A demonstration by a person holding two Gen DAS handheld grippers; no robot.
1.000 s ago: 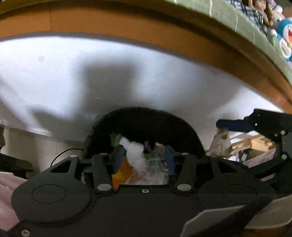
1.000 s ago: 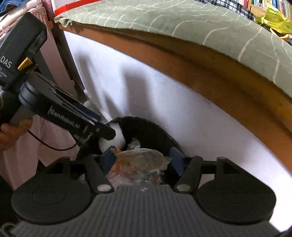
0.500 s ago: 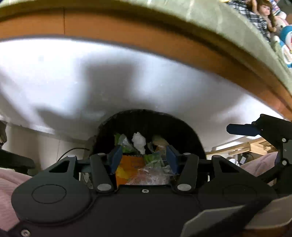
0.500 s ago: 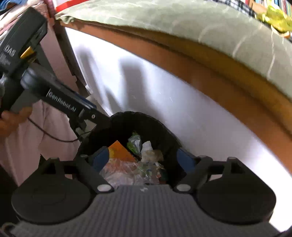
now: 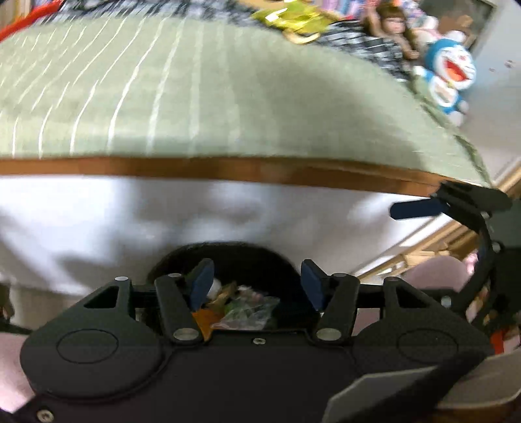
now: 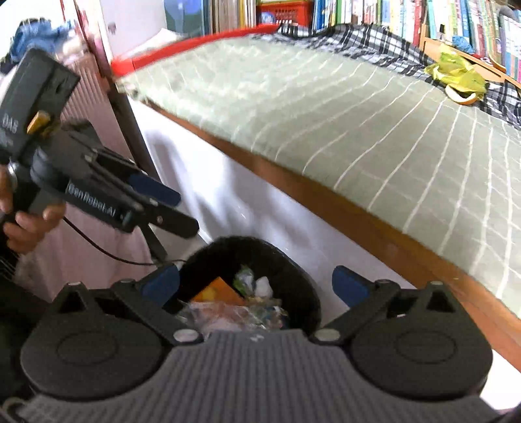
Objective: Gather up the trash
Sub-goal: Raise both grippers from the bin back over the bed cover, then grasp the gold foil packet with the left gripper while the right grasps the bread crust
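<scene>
A black bin (image 6: pixel 294 271) stands on the floor against the bed's white side panel. It holds an orange packet (image 6: pixel 216 291), a white crumpled tissue (image 6: pixel 262 285) and clear plastic wrap (image 5: pixel 252 310). My left gripper (image 5: pixel 257 279) hangs above the bin (image 5: pixel 228 255), its jaws opening with nothing between them. My right gripper (image 6: pixel 257 281) is also above the bin, jaws opening wide and empty. The left gripper (image 6: pixel 185 213) shows at the left of the right wrist view, held by a hand. A yellow-green wrapper (image 6: pixel 456 73) lies on the bed at the far side.
The bed has a green striped cover (image 6: pixel 374 136) on a wooden frame (image 6: pixel 358 211), with a checked blanket (image 6: pixel 358 42) behind. Bookshelves (image 6: pixel 407 16) line the back. Plush toys (image 5: pixel 451 70) sit at the bed's right end. Pink cloth (image 6: pixel 91 260) and a cable hang left of the bin.
Both grippers have let their trash fall into the bin, the tissue from the left and the clear wrap from the right. Both have risen and opened wider, so the bed top is in view.
</scene>
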